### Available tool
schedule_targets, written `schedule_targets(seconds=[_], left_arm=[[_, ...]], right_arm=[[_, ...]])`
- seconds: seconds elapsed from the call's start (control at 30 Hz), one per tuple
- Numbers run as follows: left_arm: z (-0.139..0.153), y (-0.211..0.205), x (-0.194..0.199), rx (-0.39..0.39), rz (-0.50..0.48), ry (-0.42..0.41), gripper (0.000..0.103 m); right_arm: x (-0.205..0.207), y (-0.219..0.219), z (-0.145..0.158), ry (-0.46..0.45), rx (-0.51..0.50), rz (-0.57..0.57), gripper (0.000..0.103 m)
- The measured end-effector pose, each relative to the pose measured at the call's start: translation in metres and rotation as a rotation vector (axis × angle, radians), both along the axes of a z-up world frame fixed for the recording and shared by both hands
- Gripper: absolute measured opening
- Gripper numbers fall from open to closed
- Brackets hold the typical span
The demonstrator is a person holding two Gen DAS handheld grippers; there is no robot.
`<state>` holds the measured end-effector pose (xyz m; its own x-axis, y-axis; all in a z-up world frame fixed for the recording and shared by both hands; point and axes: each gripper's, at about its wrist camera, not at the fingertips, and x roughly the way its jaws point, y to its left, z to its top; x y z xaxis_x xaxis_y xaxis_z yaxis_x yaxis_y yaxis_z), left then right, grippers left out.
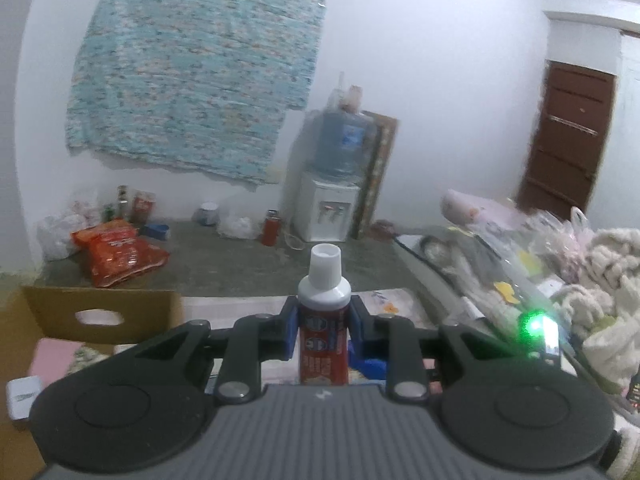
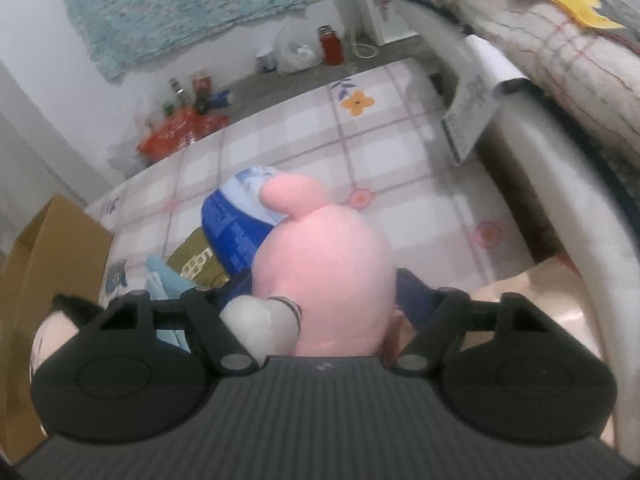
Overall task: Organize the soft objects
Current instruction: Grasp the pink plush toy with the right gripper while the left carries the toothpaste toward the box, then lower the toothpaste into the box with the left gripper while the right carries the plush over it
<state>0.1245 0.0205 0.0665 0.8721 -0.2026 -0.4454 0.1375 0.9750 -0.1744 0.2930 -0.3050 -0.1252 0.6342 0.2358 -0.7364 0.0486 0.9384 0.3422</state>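
Observation:
In the left wrist view my left gripper [image 1: 323, 322] is shut on a red bottle [image 1: 323, 340] with a white cap, held upright above the bed's edge. In the right wrist view a pink plush toy [image 2: 324, 264] with a white foot fills the gap of my right gripper [image 2: 324, 294]. The right blue pad [image 2: 408, 288] lies against the toy's side, and the left pad is hidden behind the white foot. The toy rests on a blue bag [image 2: 230, 232] on the checked bedsheet [image 2: 304, 140].
A cardboard box [image 1: 100, 314] stands at the left, also the box [image 2: 48, 256] beside the bed. An olive packet [image 2: 196, 266] and a dark-haired doll [image 2: 52, 320] lie near the toy. Knitted soft things [image 1: 600, 272] are piled right. Red snack bag [image 1: 118, 252] and water dispenser [image 1: 328, 208] stand beyond.

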Motion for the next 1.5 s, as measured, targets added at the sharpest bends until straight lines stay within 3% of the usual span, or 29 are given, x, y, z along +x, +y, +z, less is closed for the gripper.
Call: schedule_targets(seconds=[0.23,0.4,0.63,0.77,0.87,1.13,1.23,1.4,1.5], left_arm=[[0.015,0.061,-0.025,-0.009,0.111,0.011,0.026],[0.006,0.098,-0.015,0.023,0.202,0.114,0.027],[-0.046,0.134,0.038,0.038,0.196,0.330,0.027],[-0.091,0.149,0.079,0.008,0.161,0.495,0.027],[-0.117,0.150,0.101,0.006,0.138,0.561,0.027],[-0.132,0.144,0.160,0.008,0.098,0.570,0.028],[-0.144,0.152,0.181,-0.044,0.113,0.566,0.030],[-0.138,0.176,0.179,-0.183,0.185,0.508,0.061],[-0.125,0.182,0.165,-0.197,0.202,0.484,0.061]], right_arm=[[-0.023,0.004,0.025,-0.039,-0.022,-0.075,0.068],[-0.065,0.007,0.080,-0.171,-0.050,-0.071,0.068],[-0.123,0.015,0.143,-0.321,0.132,0.020,0.068],[-0.142,0.032,0.154,-0.339,0.198,0.086,0.069],[-0.147,0.044,0.153,-0.331,0.223,0.113,0.069],[-0.139,0.064,0.147,-0.296,0.243,0.118,0.070],[-0.132,0.063,0.140,-0.283,0.246,0.110,0.070],[-0.131,0.063,0.131,-0.261,0.246,0.109,0.071],[-0.133,0.065,0.132,-0.256,0.245,0.116,0.071]])
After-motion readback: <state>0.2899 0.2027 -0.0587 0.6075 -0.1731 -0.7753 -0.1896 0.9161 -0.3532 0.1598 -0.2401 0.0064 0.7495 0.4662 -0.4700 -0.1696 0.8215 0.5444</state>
